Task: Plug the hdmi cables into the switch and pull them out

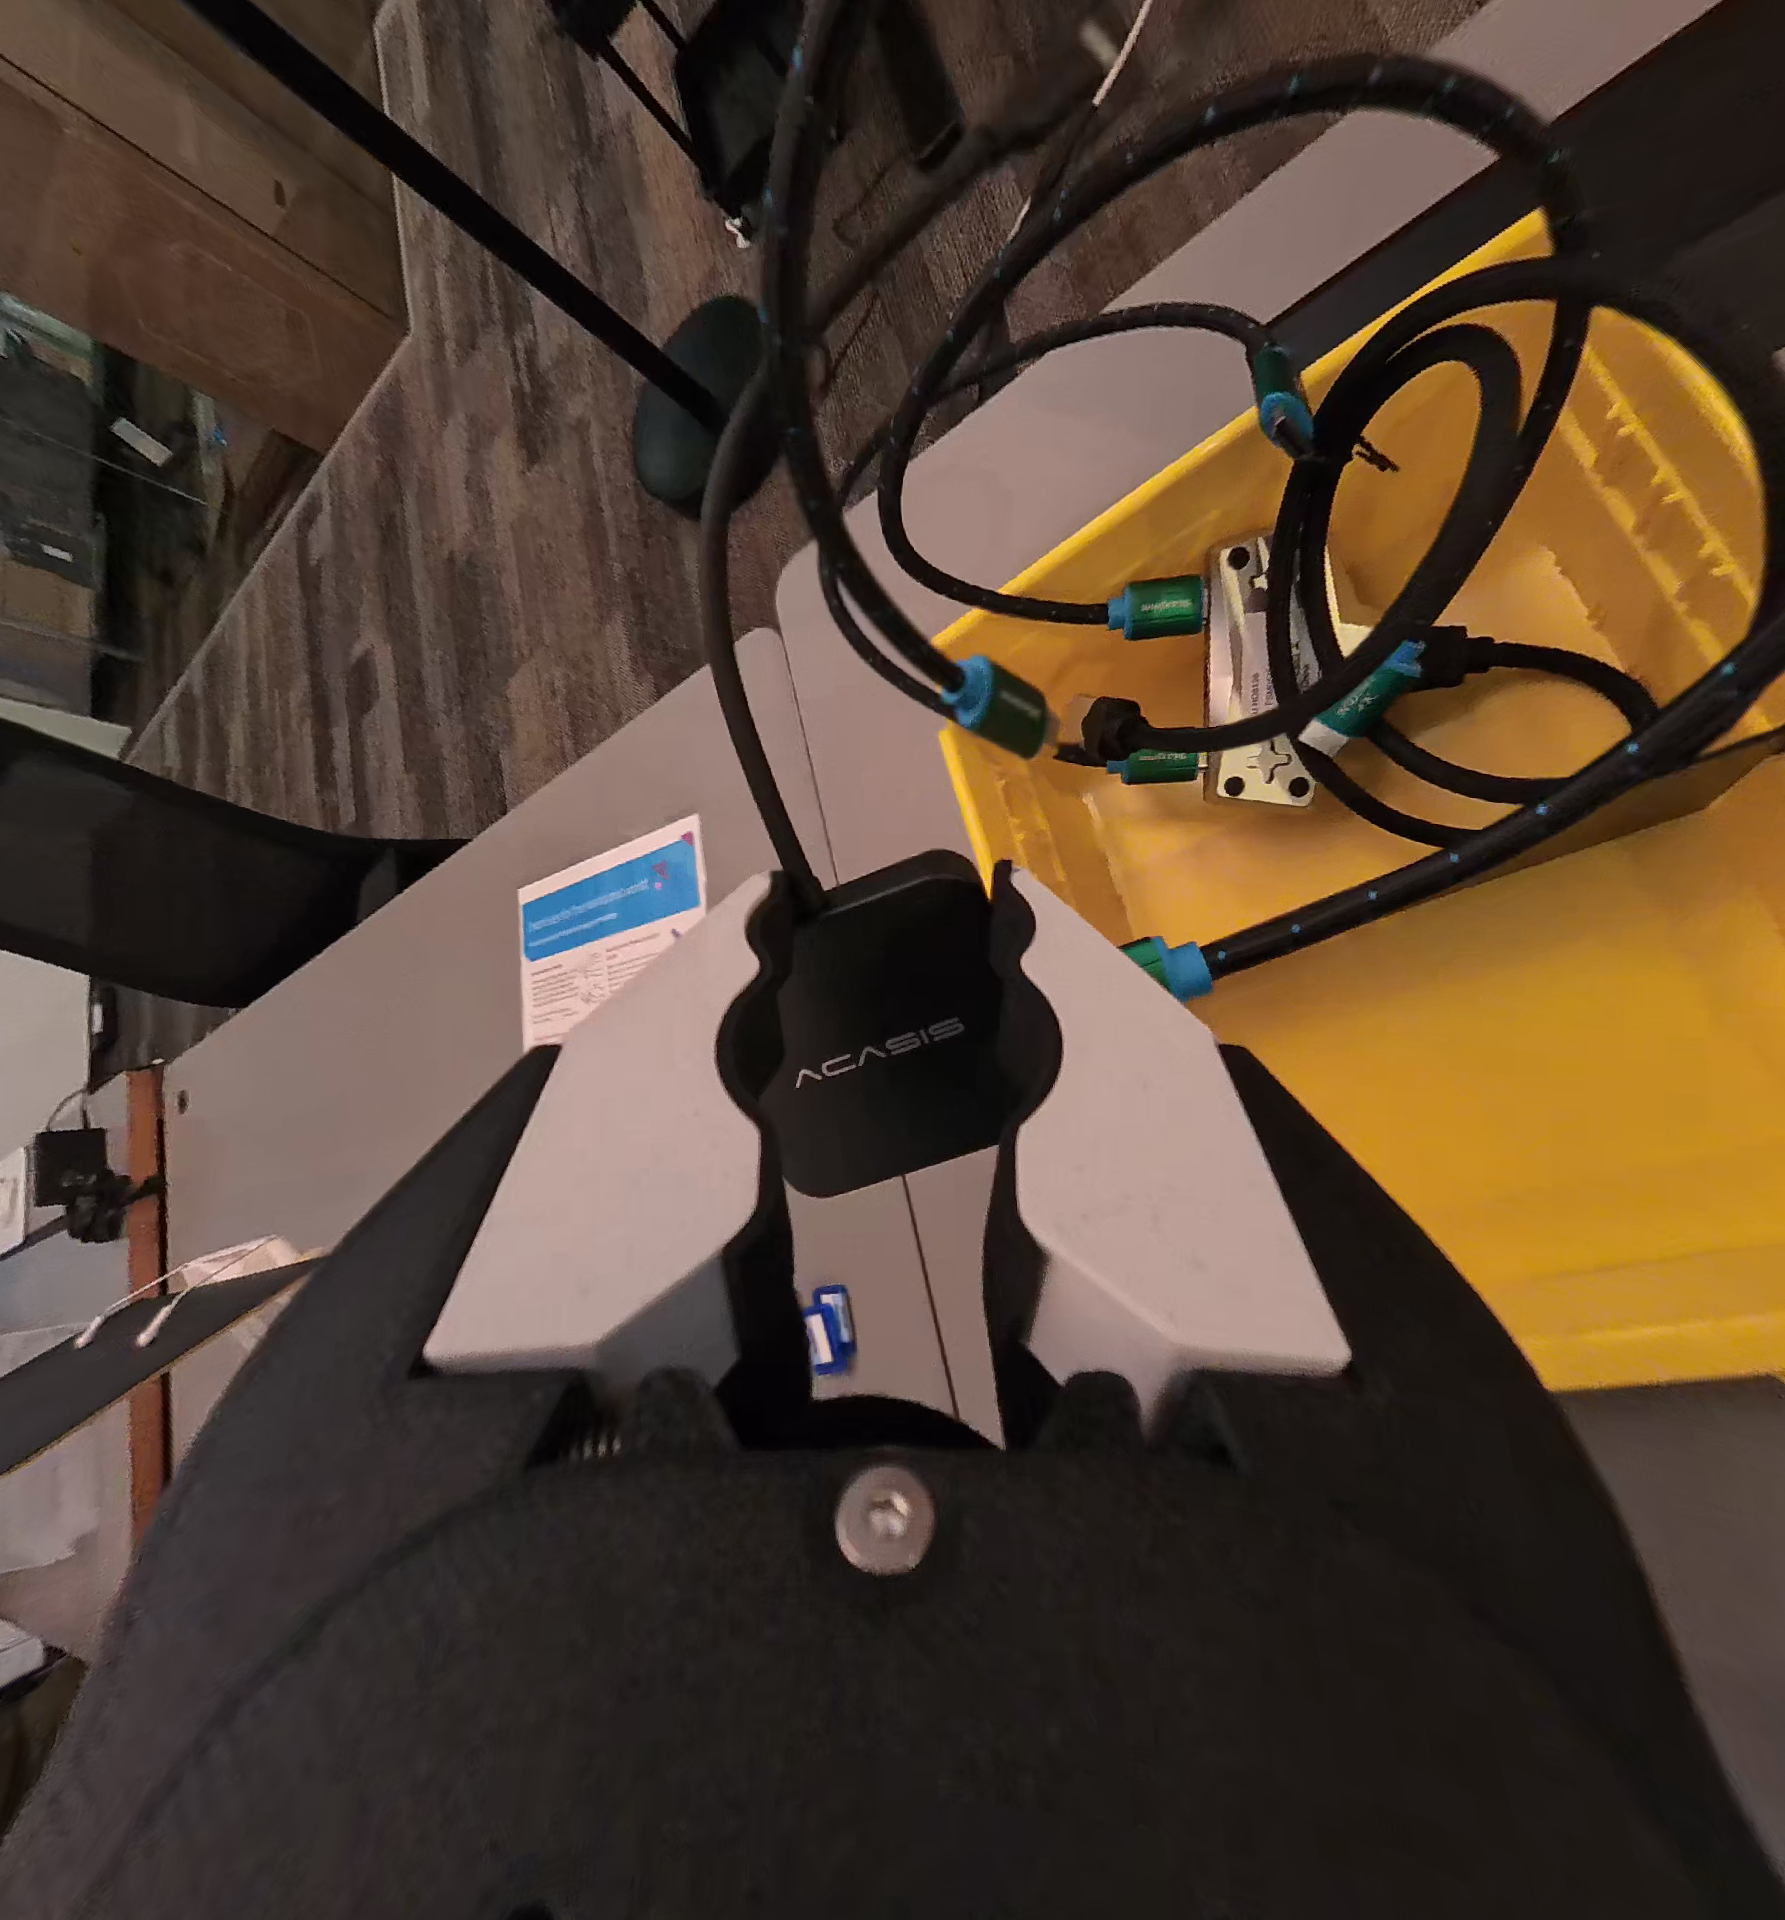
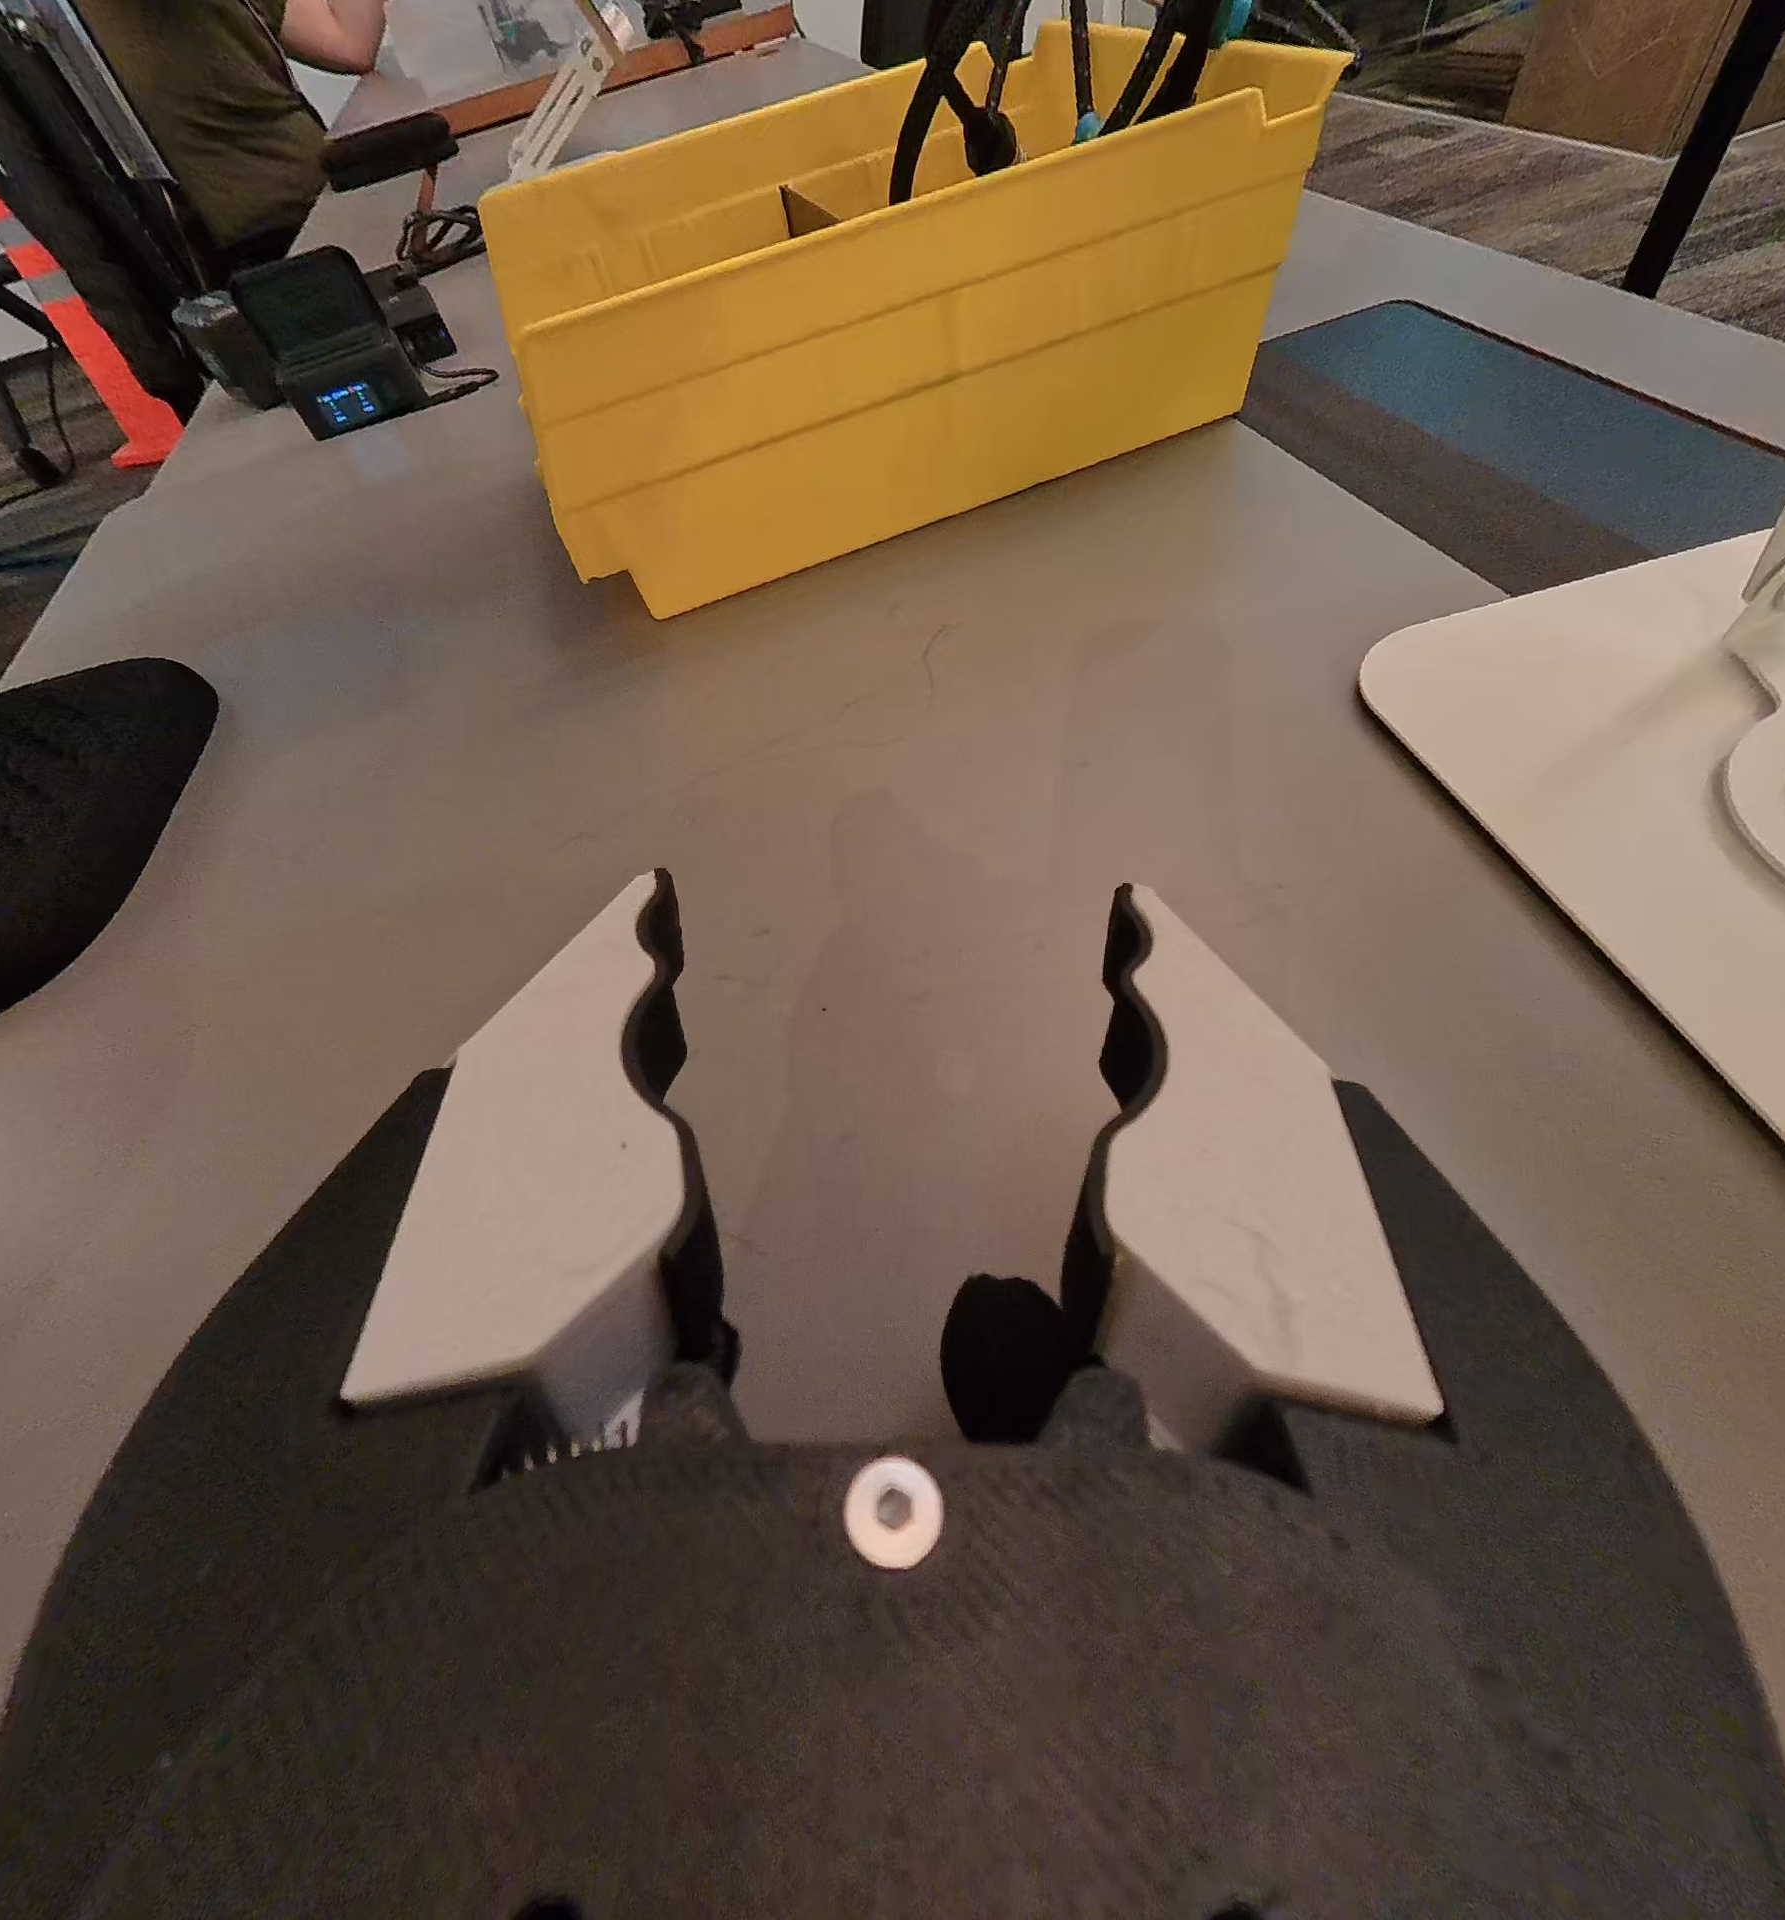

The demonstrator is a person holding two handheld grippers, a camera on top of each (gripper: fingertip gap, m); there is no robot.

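My left gripper (image 1: 893, 904) is shut on a small black HDMI switch box (image 1: 883, 1023) and holds it in the air beside the yellow bin (image 1: 1490, 1143). A black cord runs up from the box. Several black braided HDMI cables with green and blue plugs (image 1: 1158, 608) lie coiled in the bin around a silver metal piece (image 1: 1246, 675). One plug (image 1: 1168, 961) pokes out next to my right finger. My right gripper (image 2: 893, 883) is open and empty, low over the grey table (image 2: 555, 727), in front of the yellow bin (image 2: 909, 395), where cables (image 2: 971, 104) stick out of the top.
A white stand base (image 2: 1594, 748) sits at the right of the table. A black padded chair part (image 2: 46, 821) is at the left edge. A black device with a small lit screen (image 2: 337, 343) stands left of the bin. A paper leaflet (image 1: 607, 925) lies on the table. The left gripper's tips are roughly 45 cm from the right gripper's. From the left gripper's tips to the silver metal piece (image 1: 1246, 675) is close to 20 cm.
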